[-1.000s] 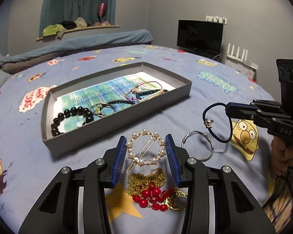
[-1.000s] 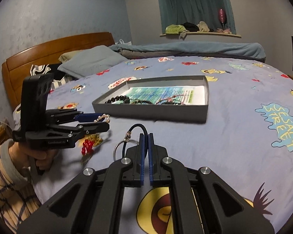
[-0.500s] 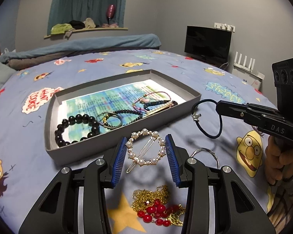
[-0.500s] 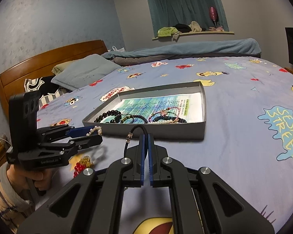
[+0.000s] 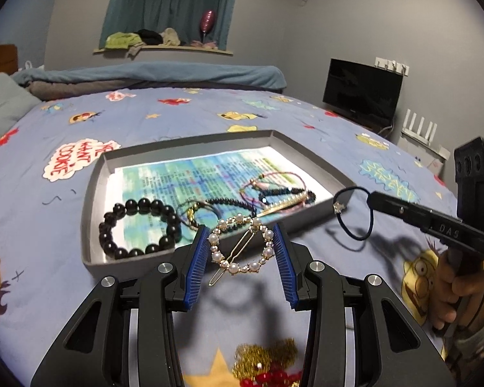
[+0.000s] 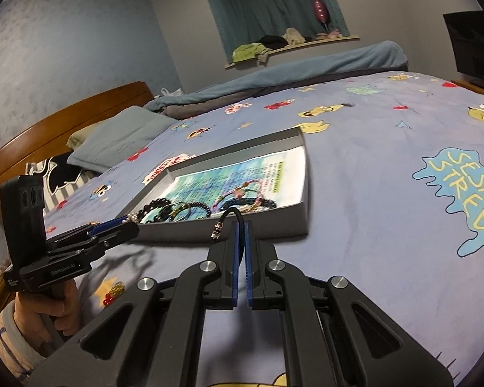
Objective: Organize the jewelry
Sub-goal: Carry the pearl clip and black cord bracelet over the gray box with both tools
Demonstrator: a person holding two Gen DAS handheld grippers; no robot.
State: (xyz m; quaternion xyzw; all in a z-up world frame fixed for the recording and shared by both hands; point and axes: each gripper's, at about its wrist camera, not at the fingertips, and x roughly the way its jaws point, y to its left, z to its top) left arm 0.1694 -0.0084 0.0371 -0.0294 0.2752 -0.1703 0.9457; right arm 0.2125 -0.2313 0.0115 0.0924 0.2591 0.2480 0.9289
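My left gripper (image 5: 240,240) is shut on a round pearl hair clip (image 5: 242,247) and holds it in the air just before the near wall of the grey tray (image 5: 92,193). The tray holds a black bead bracelet (image 5: 138,229) and several thin cord bracelets (image 5: 274,190) on a printed sheet. My right gripper (image 6: 241,225) is shut on a dark hair tie with a small charm (image 6: 224,221). It hangs in the air by the tray's near right corner, as the left wrist view (image 5: 355,213) shows.
A gold chain and red beads (image 5: 267,367) lie on the cartoon-print bedspread below my left gripper. Pillows and a wooden headboard (image 6: 64,125) stand to the left. A TV (image 5: 361,96) stands past the bed's right edge.
Both grippers have risen and moved toward the tray with their items. The pearl clip has left the bedspread; the gold chain and red beads stay behind, lower in view.
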